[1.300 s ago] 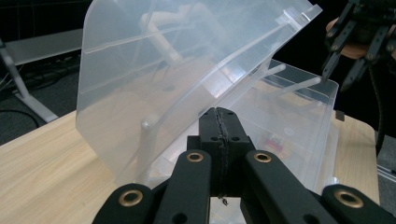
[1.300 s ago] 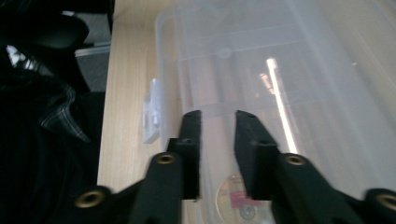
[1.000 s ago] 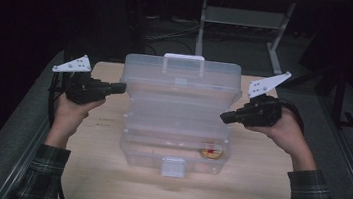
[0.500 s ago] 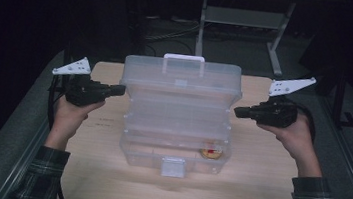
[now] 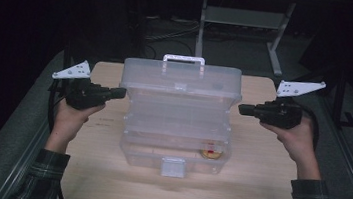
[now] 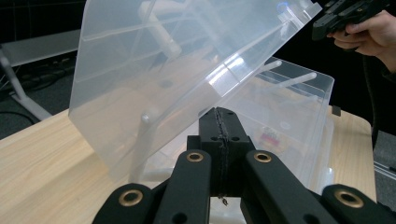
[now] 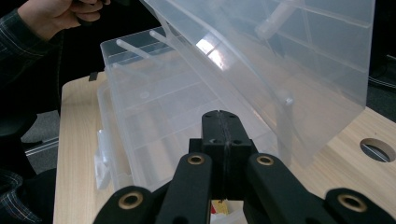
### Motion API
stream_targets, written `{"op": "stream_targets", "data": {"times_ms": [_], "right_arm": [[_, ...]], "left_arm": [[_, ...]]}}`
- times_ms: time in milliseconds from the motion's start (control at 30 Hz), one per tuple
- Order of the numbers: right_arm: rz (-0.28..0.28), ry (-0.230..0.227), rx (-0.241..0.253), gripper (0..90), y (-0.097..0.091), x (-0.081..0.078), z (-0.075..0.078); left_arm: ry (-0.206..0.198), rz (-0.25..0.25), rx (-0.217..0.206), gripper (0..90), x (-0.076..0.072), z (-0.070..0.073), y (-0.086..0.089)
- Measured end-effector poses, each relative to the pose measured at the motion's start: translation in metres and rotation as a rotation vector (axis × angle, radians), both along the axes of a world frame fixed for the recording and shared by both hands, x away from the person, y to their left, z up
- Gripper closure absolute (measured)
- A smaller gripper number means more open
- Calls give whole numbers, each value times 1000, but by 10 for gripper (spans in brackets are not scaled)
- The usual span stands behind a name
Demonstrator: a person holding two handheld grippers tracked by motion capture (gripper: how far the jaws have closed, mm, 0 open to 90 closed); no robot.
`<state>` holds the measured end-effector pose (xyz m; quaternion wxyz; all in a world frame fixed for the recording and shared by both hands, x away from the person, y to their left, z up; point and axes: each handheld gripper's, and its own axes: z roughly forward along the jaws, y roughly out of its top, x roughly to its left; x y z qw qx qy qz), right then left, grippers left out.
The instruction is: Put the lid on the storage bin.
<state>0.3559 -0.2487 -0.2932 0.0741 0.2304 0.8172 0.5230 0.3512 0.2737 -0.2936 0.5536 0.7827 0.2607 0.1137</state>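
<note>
My left hand-held gripper (image 5: pixel 121 92) had its black jaws pressed together on nothing, the tips just beside the left end of the clear plastic hinged storage box (image 5: pixel 177 117), whether touching I could not tell. My right hand-held gripper (image 5: pixel 242 108) was likewise closed and empty, hovering just off the box's right end. The box sat mid-bench on the pale wooden bench (image 5: pixel 255 189), its lid (image 6: pixel 177 70) tilted open with the white handle (image 5: pixel 184 59) at the far edge and a grey latch (image 5: pixel 173 168) at the near one. Through the cloudy walls I made out a small yellow and red object (image 5: pixel 212 151) in the lower right compartment, too blurred to name. The lid blocked most of what lay behind it in both gripper views. Beyond the bench stood a grey metal stand (image 5: pixel 239 21) in a dark room; a round hole (image 7: pixel 377 149) pierced the benchtop.
</note>
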Motion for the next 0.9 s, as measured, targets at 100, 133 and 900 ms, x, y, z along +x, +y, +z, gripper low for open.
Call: {"op": "stream_targets", "data": {"times_ms": [100, 133, 900], "right_arm": [[-9, -4, 8, 898, 3, 1, -3], [-10, -4, 14, 898, 3, 1, -3], [-1, -4, 8, 897, 0, -18, -24]], "left_arm": [[-1, -2, -3, 900, -4, -4, 0], [-1, -4, -6, 899, -5, -4, 0], [-17, -17, 16, 898, -28, -24, 1]]}}
